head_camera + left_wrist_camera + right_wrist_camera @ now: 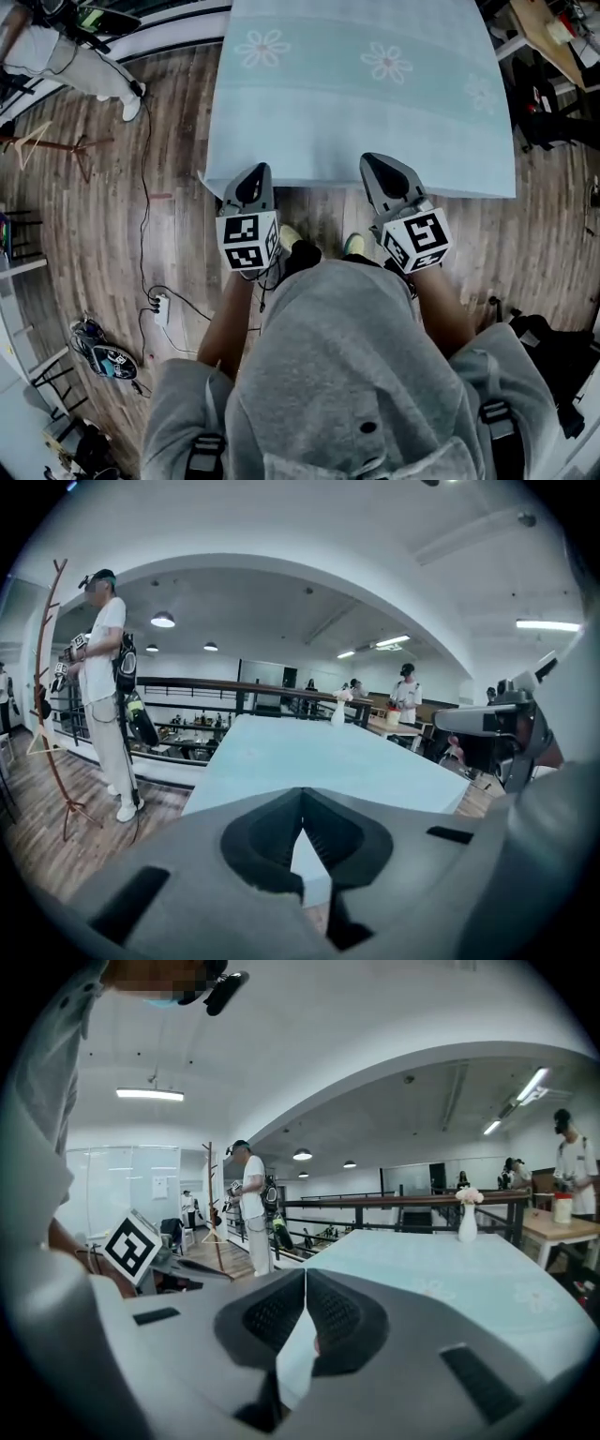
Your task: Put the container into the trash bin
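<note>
Two grey two-jaw grippers, both shut tight w/ nothing between the jaws: your left gripper point(259, 171) and right gripper point(371, 161) are side by side, tips over the near edge of one pale blue-green cloth-covered table point(356, 122). Three flower prints show on the cloth; one white vase point(467, 1223) stands at the far end. Bare wood-plank floor point(178, 141) opens to your left — one white power strip point(160, 307) lies on it, one thin wooden coat stand point(210, 1194) beyond. Container & trash bin — can't tell where, no view shows them.
</note>
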`<state>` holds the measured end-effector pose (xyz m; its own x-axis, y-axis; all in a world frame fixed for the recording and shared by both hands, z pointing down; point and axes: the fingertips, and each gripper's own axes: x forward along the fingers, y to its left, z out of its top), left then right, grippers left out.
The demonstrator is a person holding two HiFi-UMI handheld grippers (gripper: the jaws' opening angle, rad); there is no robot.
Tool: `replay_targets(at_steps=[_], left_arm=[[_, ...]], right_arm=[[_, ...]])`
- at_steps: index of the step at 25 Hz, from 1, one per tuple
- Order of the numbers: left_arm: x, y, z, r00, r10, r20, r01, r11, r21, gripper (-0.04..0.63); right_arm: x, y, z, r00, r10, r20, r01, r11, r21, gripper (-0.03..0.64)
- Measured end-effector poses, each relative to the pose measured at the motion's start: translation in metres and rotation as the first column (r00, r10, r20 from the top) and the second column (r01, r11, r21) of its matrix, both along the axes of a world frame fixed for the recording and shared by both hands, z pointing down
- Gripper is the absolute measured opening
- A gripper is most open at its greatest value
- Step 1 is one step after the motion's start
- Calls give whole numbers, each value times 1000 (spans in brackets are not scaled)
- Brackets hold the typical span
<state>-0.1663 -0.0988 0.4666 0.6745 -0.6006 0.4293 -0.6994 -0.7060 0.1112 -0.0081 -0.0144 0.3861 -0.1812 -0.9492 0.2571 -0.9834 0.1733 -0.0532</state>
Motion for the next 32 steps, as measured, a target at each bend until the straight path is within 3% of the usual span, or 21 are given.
replay_targets(at_steps=[8, 14, 21, 32], left_arm=[[99, 53, -60, 997, 65, -34, -61, 994, 95, 20], [166, 114, -75, 993, 112, -25, -107, 984, 142, 20], [205, 161, -75, 989, 143, -31, -136, 976, 171, 20], [216, 173, -73, 985, 170, -18, -165, 973, 160, 20]], right_arm=[[131, 94, -19, 980, 198, -32, -197, 980, 35, 26], [198, 172, -19, 951, 308, -15, -307, 950, 51, 26], [230, 217, -5, 944, 329, -7, -328, 944, 47, 26], [232, 223, -8, 951, 307, -36, -304, 950, 68, 26]])
